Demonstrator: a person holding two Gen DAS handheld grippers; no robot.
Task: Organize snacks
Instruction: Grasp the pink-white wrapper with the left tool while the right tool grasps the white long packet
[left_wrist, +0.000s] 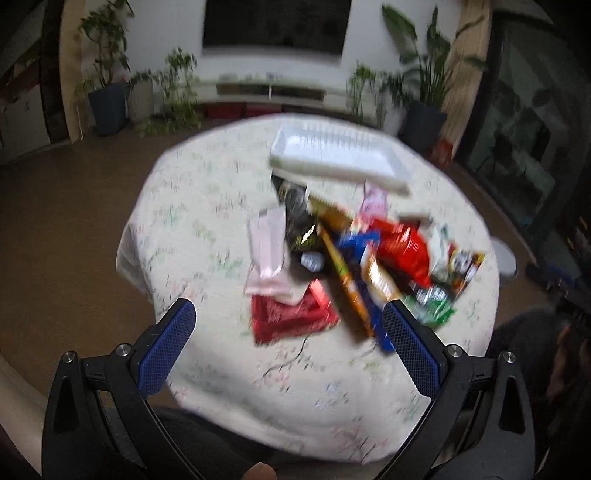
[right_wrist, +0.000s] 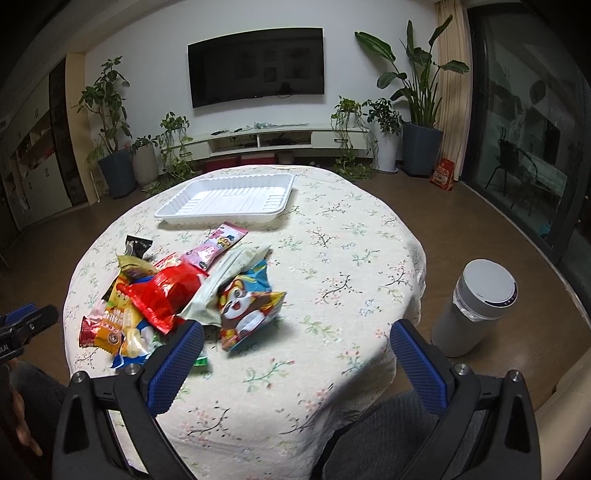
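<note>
A round table (right_wrist: 332, 236) draped in a floral cloth is being shown in both views, with the white plastic tray (right_wrist: 229, 199) lying empty at its far side. Nearer than the tray, the snack packets (right_wrist: 177, 291) are lying heaped in a loose, overlapping pile: a red bag (right_wrist: 166, 295), a cartoon-panda bag (right_wrist: 247, 310) at the pile's edge farthest from the left tongs, and a pink stick pack (right_wrist: 221, 243) closest to the tray.

The right gripper (right_wrist: 295, 369) is being held spread wide and empty above the table's near edge, just short of the pile. The left gripper (left_wrist: 288, 354) is likewise being held wide apart with nothing between its pads, short of the dark red packet (left_wrist: 291, 317).

As a judgement, two packets could be pinched together because they are overlapping, or a slick foil bag could be dropped on the way to the tray. The cloth could also be snagged by a low approach.

A grey cylindrical bin (right_wrist: 476, 306) on the floor beside the table is being shown clearly only by the right wrist view, along with a sliver of the left gripper. A pale pink packet (left_wrist: 267, 254) beside the pile is being shown only in the left view, which is smeared by motion blur.
</note>
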